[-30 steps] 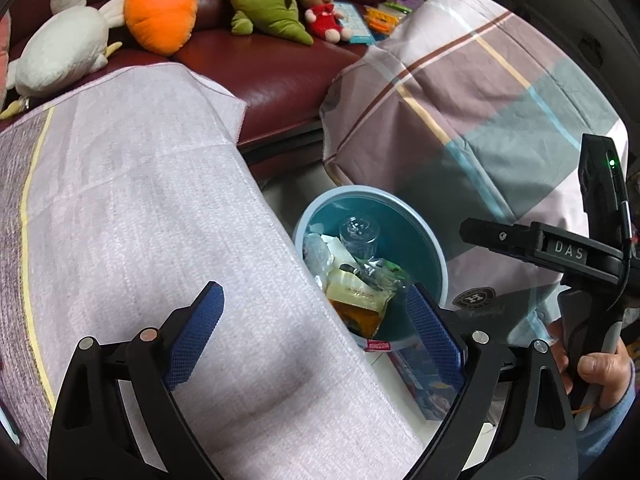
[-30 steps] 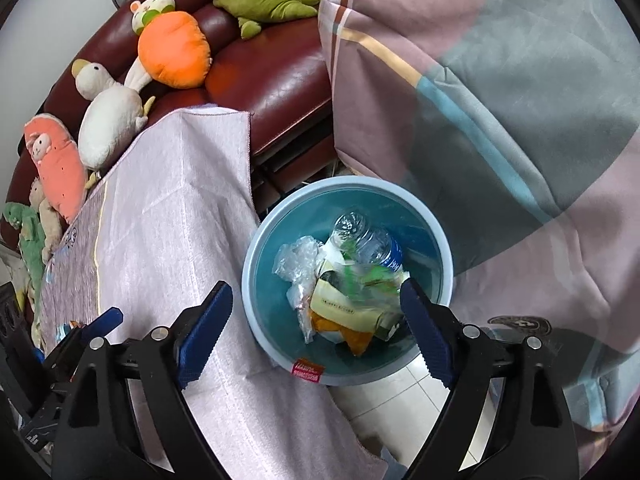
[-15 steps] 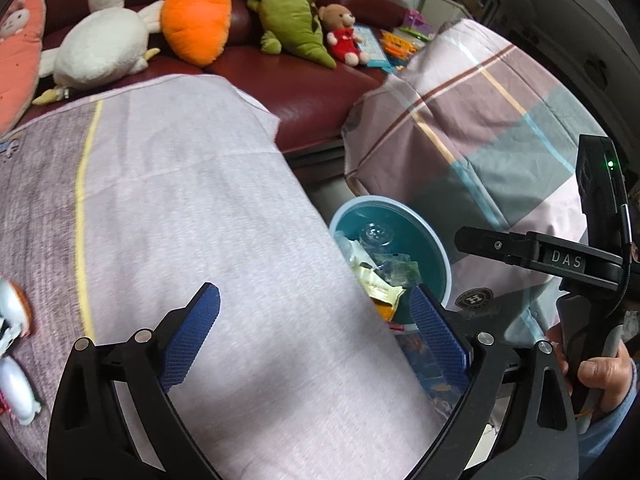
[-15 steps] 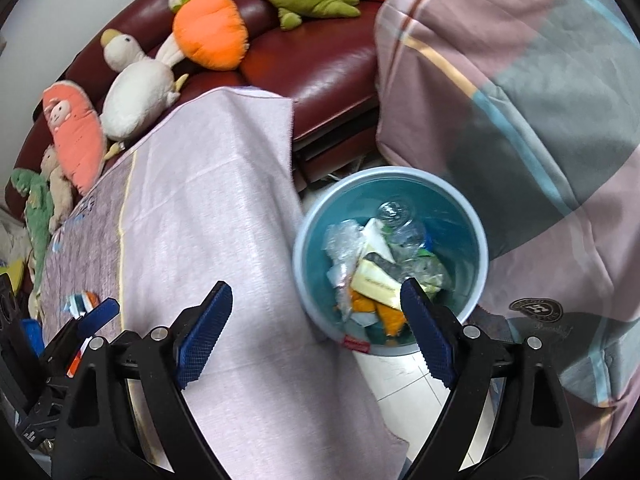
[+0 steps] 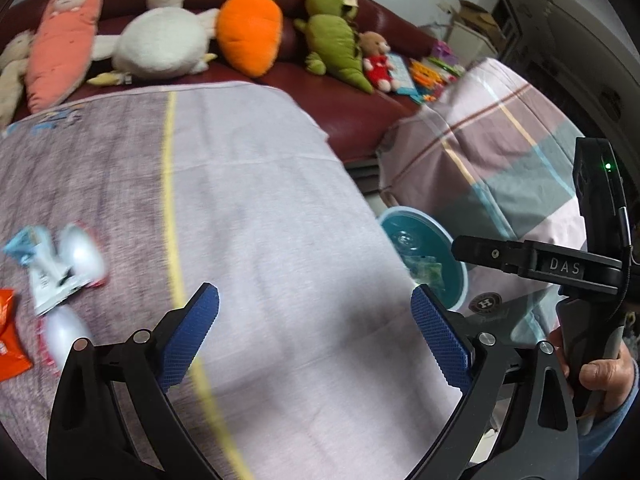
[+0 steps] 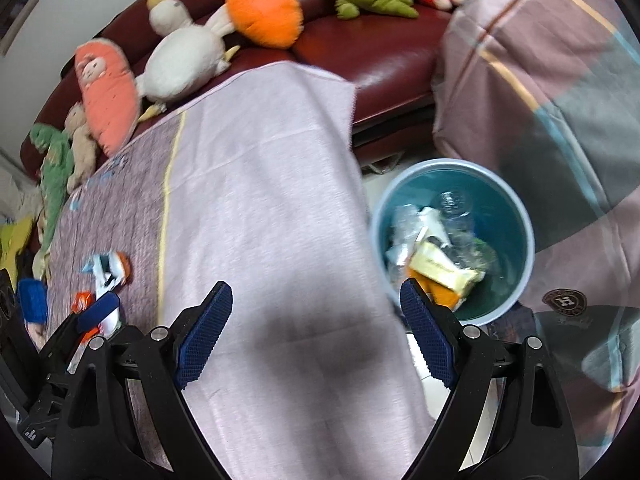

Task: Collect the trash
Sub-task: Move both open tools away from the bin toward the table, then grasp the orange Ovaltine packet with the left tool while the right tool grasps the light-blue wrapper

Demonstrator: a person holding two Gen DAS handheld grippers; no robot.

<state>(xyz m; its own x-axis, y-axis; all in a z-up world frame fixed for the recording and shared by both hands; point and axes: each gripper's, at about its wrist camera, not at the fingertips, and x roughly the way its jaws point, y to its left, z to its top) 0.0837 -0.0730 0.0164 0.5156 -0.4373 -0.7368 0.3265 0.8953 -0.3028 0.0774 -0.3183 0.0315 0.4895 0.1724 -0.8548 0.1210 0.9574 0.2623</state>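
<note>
From the left wrist camera, the left gripper (image 5: 316, 338) hangs over a pale lilac cloth with a yellow stripe (image 5: 256, 208) that covers the table; its blue-padded fingers (image 5: 192, 332) are spread wide with nothing between them. The trash on the cloth lies well off to the left of that gripper: a blurred white and light-blue wrapper (image 5: 52, 268), and at the frame's left edge an orange packet (image 5: 10, 336). To the right, past the cloth's edge, sits a round teal plastic bin (image 5: 430, 254), partly hidden by the right gripper (image 5: 532, 260), which enters side-on, held by the person's right hand (image 5: 600, 376). From this angle I cannot tell how its fingers stand. Behind the table a dark red leather sofa (image 5: 352, 112) carries plush toys, among them an orange carrot plush (image 5: 250, 34).

From the right wrist camera, the right gripper's blue-padded fingers (image 6: 206, 336) are likewise wide apart and empty, above the same cloth. The bin lies just to the right of the right-hand finger, on the floor beside the table, and holds crumpled clear plastic, a clear bottle and a pale yellow pouch (image 6: 442, 270). The white and blue wrapper and the orange packet lie far left on the cloth, near the left gripper's blue fingertip. A plaid fabric in mauve and grey-green (image 6: 560, 92) drapes to the right of the bin.
</note>
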